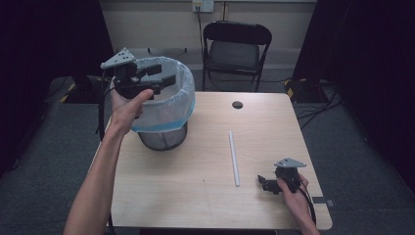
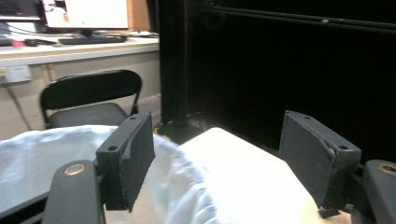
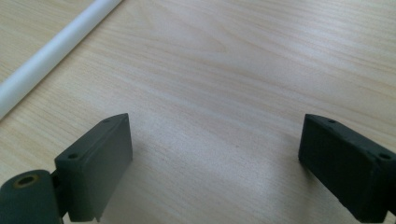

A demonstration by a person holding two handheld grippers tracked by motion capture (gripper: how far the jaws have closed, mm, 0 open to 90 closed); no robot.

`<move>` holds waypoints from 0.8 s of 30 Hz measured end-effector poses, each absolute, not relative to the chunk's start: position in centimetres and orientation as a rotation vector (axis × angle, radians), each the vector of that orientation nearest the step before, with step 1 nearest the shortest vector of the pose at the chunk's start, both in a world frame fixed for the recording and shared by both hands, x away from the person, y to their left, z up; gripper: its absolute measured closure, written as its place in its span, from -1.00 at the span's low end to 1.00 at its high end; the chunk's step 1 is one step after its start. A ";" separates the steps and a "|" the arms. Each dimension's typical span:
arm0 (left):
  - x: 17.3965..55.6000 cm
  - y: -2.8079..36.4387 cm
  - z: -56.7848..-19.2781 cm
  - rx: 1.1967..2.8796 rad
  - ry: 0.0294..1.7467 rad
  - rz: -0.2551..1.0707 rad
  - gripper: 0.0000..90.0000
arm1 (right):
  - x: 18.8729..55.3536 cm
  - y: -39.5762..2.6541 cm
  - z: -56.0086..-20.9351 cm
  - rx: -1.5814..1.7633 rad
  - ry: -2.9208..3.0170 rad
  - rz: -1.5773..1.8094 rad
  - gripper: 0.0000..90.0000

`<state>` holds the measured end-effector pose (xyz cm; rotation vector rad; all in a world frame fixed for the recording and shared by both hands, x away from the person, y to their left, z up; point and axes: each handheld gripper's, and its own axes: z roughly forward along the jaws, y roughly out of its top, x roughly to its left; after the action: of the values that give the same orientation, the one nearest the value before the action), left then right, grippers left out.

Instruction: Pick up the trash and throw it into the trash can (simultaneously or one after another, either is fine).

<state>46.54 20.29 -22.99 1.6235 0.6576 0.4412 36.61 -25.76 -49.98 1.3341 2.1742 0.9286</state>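
Bin (image 1: 164, 115) rim just under left hand-held gripper (image 1: 164, 78), jaws spread, nothing between.

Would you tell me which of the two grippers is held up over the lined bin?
The left gripper, raised above the mesh bin with its white liner; the right gripper rests low on the table near the white tube.

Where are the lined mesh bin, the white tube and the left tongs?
mesh bin (image 1: 164, 139): high view, bare mesh wall under the liner.
white tube (image 1: 234, 157): high view, middle of its length.
left tongs (image 1: 164, 74): high view, midway between the fingertips.
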 end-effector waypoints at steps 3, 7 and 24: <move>46.3 19.4 -23.0 1.632 0.634 0.424 -0.41 | 36.6 -25.8 -50.0 1.334 2.174 0.929 -0.80; 45.7 17.4 -23.1 1.662 0.591 0.414 -0.40 | 36.6 -25.8 -50.0 1.335 2.174 0.928 -0.80; 44.4 10.6 -28.7 1.759 0.536 0.258 -0.46 | 36.6 -25.8 -50.0 1.333 2.175 0.928 -0.80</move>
<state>44.36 10.56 -28.67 1.7588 0.5359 0.2581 36.61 -25.77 -49.98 1.3332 2.1746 0.9282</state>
